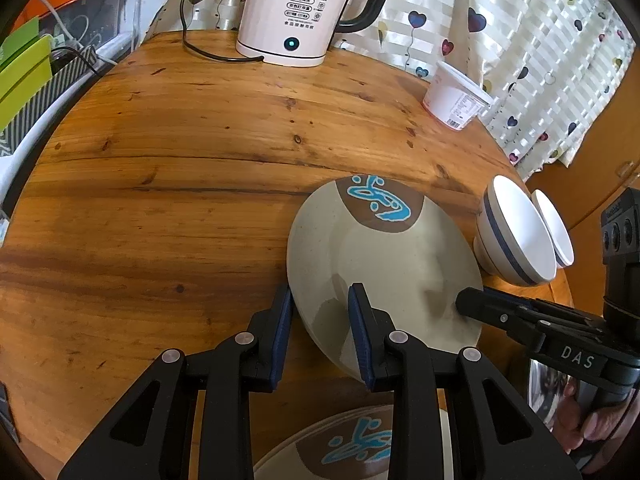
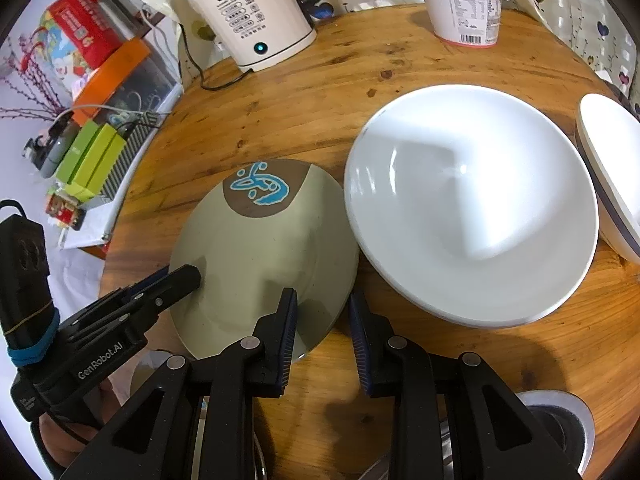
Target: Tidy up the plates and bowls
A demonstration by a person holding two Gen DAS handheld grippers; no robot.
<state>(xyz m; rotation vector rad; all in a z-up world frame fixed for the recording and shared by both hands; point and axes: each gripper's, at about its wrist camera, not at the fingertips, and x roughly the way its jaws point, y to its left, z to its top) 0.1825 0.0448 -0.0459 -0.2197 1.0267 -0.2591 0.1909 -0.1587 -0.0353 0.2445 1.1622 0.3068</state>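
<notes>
I had the round wooden table (image 1: 168, 184) in front of me, its far edge carrying a white kettle (image 1: 296, 12) and a white tub (image 1: 456, 100). On it the beige plate (image 2: 264, 256) sat tilted, its near rim raised off the wood and its brown patch with the blue figure pointing toward the far edge, beside the kettle's side of the table. Just to its right stood a large white bowl (image 2: 472, 204), its rim nearly touching the plate, and past that, at the right edge, a smaller striped bowl (image 1: 516, 232) with another white bowl (image 1: 556, 228) tucked behind it. A second plate (image 1: 356, 444) with the same blue figure lay under my left tool at the near edge. My left gripper (image 1: 320, 336) straddled the plate's near-left rim, one pad outside and one on its face, clamped on the rim. My right gripper (image 2: 324, 336) straddled the near-right rim the same way, and I read it as gripping too. A hand (image 1: 592, 420) showed below the right tool.
</notes>
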